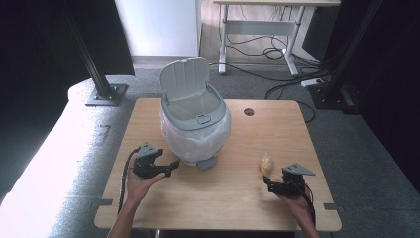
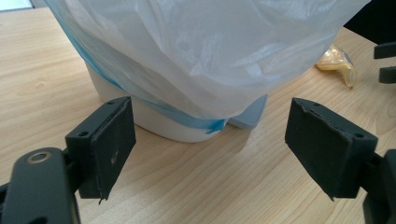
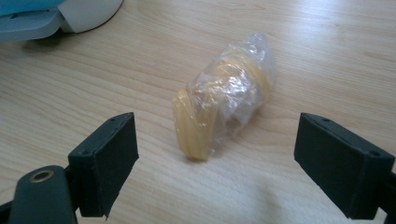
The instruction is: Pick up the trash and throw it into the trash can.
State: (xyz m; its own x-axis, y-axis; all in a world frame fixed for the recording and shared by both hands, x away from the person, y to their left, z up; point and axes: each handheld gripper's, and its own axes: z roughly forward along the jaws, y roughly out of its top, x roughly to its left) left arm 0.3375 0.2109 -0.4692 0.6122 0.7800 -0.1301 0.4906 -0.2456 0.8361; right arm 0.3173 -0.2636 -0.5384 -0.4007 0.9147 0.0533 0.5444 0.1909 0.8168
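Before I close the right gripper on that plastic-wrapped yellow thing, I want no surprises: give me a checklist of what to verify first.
1. Right gripper jaws wide open, nothing between them: ok.
2. Wrapped yellow item lies loose on the table, centred ahead of the jaws: ok.
3. Jaws already around the item: not ok, it lies beyond the pads.
4. Bin lid up, opening free: ok.
5. Left gripper open, apart from the bin's liner bag: ok.
6. How firm the item is: cannot tell.
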